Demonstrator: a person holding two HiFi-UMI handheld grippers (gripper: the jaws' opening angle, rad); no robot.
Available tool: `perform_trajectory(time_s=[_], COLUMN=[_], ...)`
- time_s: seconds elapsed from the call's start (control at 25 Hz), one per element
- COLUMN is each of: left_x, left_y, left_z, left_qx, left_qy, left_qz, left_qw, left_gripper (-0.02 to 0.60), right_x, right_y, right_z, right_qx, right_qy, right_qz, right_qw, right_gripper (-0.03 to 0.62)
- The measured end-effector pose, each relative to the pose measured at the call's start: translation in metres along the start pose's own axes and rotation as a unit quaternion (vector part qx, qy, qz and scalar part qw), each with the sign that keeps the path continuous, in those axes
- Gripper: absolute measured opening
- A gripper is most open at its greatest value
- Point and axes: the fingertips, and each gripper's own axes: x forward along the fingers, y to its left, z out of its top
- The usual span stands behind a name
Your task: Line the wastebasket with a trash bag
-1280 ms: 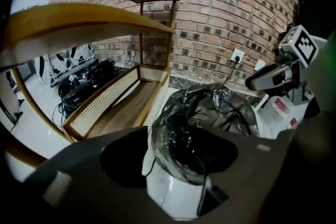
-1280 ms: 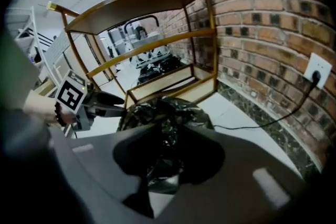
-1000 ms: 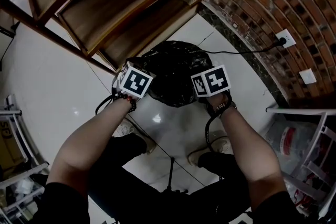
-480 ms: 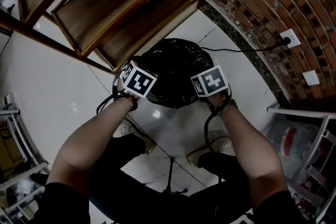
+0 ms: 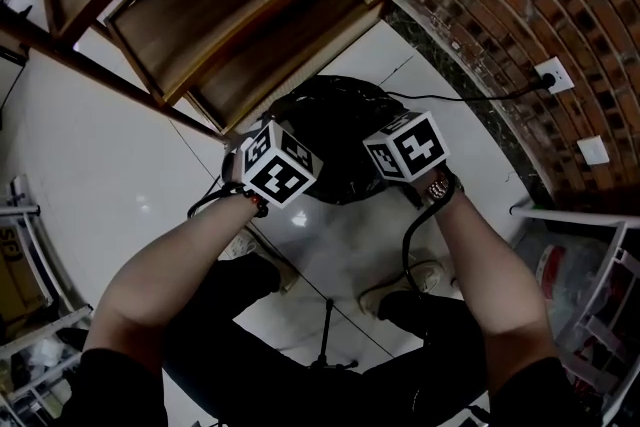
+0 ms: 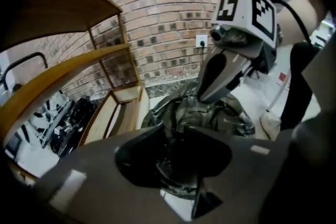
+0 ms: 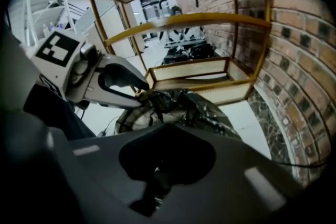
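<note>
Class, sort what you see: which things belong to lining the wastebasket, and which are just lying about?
Job: trash bag; wastebasket, hidden beneath it.
Lying about: wooden shelf unit; wall socket; black cable; white rack.

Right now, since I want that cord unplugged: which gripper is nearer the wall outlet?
Right. The right gripper grips the trash bag on the side toward the wall outlet; the left gripper, jaws just closing on the bag, is across the rim, farther away.
</note>
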Motion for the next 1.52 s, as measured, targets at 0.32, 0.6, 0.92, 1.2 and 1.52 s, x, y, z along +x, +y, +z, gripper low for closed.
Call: perform_trajectory(time_s=[0.32,0.6,0.92,1.2,1.52], left_x=[0.019,0.043,0.041,0.038,0.038], left_y=[-0.029,-0.035,-0.019,0.003,0.007], left_z=[-0.008,-0.023,-0.020,-0.028,-0.038], left_qx=[0.081,0.090,0.133,0.171,0.245], left_qy=[0.031,0.076,0.091,0.103,0.134], left_qz=[-0.035,-0.070,-0.076,-0.074,-0.115], left_qw=[0.9956,0.9906,0.9839,0.9772,0.9535], left_gripper=[0.005,0.005,0.005,0.005,0.005], right_x=[0.038,0.032,0.059,0.106,0.159], right_y=[0.002,0.003,0.017,0.029,0.038], right_z=[-0.061,-0.034,-0.003,-0.018,-0.042], right_qx=[-0.004,-0.039,-0.193,-0.307,-0.319], right_qy=[0.117,0.092,0.087,0.127,0.148], right_qz=[0.021,0.008,0.063,0.095,0.134], right_qw=[0.993,0.995,0.975,0.938,0.926], right_gripper=[0.002,0.002,0.002,0.002,0.002])
